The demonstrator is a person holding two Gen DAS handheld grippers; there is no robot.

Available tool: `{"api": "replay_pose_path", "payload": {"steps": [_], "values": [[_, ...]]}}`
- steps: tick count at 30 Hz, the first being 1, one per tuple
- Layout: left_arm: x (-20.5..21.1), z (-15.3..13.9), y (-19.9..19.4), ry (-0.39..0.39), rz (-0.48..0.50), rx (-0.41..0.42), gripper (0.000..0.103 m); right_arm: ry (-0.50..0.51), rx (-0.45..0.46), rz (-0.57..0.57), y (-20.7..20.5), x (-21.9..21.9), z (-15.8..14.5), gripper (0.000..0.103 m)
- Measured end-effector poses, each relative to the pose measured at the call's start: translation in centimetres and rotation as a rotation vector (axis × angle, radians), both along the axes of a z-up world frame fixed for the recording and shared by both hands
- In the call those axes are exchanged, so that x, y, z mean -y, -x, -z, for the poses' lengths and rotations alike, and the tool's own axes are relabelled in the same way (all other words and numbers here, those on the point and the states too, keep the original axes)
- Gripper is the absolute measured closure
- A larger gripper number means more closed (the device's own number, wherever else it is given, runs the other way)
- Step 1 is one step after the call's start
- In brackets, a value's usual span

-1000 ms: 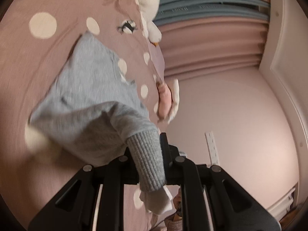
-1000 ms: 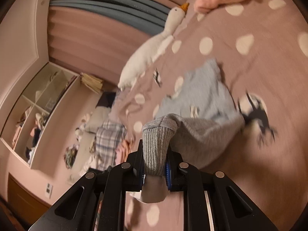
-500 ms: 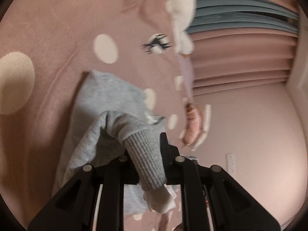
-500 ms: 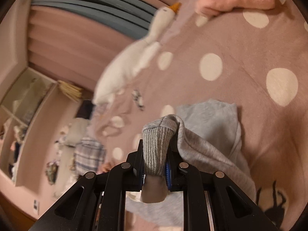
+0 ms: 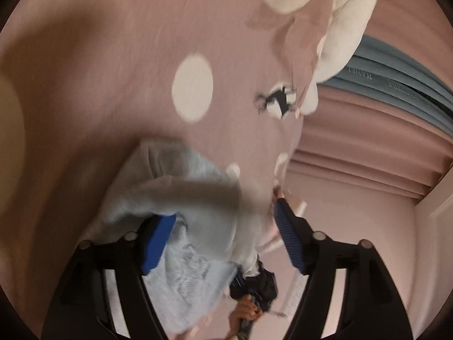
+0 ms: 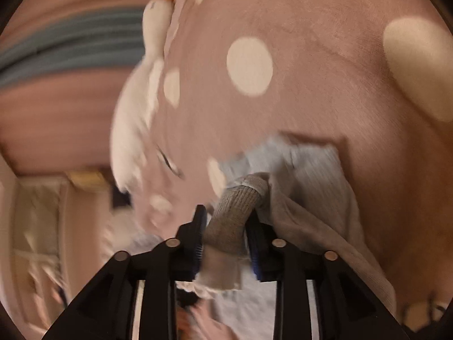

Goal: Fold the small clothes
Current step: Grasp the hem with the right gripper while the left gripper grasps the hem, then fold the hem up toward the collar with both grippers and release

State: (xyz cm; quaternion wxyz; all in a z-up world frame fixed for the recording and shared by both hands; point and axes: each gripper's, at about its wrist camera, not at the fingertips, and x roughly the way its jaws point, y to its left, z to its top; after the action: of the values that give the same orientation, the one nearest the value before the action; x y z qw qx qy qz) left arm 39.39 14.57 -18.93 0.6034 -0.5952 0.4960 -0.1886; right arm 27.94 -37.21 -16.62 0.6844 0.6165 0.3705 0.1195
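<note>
Clamping the ribbed cuff, the right tongs (image 6: 226, 236) hold the small grey knitted sweater (image 6: 314, 175); the left tongs (image 5: 223, 240) gape apart above it. Lay that sleeve flat, squarely across the body, on the pink white-dotted bed (image 6: 325, 70).

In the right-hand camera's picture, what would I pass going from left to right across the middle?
Blue curtain → white goose toy → ribbed grey cuff between the right gripper's fingers → folded grey garment → big cream dot on the pink bedspread.
</note>
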Motion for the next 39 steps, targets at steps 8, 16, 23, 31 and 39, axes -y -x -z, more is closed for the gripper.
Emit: {"api": "replay_pose_path", "payload": {"steps": [8, 16, 23, 31, 39], "values": [[-0.5, -4.5, 3.4, -0.322, 0.112, 0.153, 0.029, 0.218, 0.061, 0.019, 3.4, 0.0, -2.4, 0.070], [1.9, -5.1, 9.3, -0.492, 0.299, 0.265, 0.029, 0.544, 0.121, -0.093, 5.7, -2.9, -6.6, 0.070], [6.3, -2.6, 9.4, -0.758, 0.416, 0.331, 0.029, 0.927, -0.006, -0.219, 7.1, -7.5, -4.3, 0.071], [6.2, -1.7, 8.9, -0.771, 0.385, 0.282, 0.029, 0.800, -0.078, -0.163, 7.5, -4.3, -2.2, 0.077], [6.8, -2.7, 13.4, -0.885, 0.434, 0.353, 0.029, 0.972, 0.040, -0.249, 11.5, -7.0, -4.7, 0.076]]}}
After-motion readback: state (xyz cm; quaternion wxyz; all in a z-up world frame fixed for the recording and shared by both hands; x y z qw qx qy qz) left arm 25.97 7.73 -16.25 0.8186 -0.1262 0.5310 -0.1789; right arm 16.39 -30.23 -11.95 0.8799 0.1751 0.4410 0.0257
